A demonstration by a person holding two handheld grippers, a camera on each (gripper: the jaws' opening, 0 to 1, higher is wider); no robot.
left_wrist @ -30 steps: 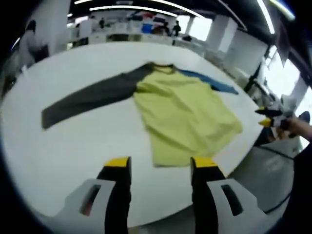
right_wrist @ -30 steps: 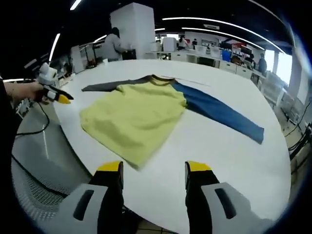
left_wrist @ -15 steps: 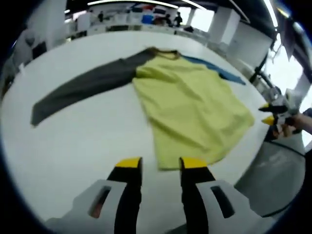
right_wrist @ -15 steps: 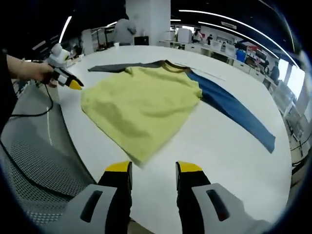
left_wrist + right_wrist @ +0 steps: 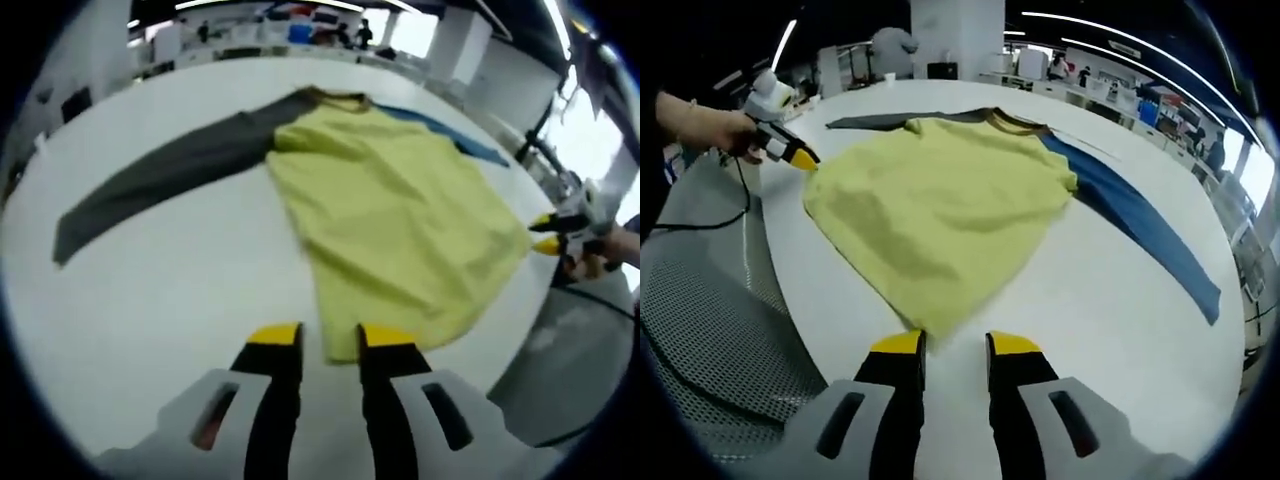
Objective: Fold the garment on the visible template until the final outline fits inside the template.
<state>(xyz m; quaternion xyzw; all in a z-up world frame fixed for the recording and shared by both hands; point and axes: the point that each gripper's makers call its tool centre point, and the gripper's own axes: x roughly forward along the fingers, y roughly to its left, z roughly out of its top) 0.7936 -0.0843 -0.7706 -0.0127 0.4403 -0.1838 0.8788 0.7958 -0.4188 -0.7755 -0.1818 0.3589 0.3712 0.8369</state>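
Both grippers low, jaws nearly closed with a narrow gap

In the left gripper view my left gripper point(image 5: 331, 337) points forward, yellow tips close together but not touching; my right gripper point(image 5: 548, 234) enters at the right edge, held in a hand point(image 5: 600, 250); in the right gripper view my right gripper point(image 5: 956, 345) shows the same slim gap; the left gripper point(image 5: 800, 158) comes in from upper left, gripped by a hand point(image 5: 710, 130).

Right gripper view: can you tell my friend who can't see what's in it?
A yellow shirt with one blue sleeve lies flat on a white table. The right gripper reaches toward its near corner, jaws slightly apart.
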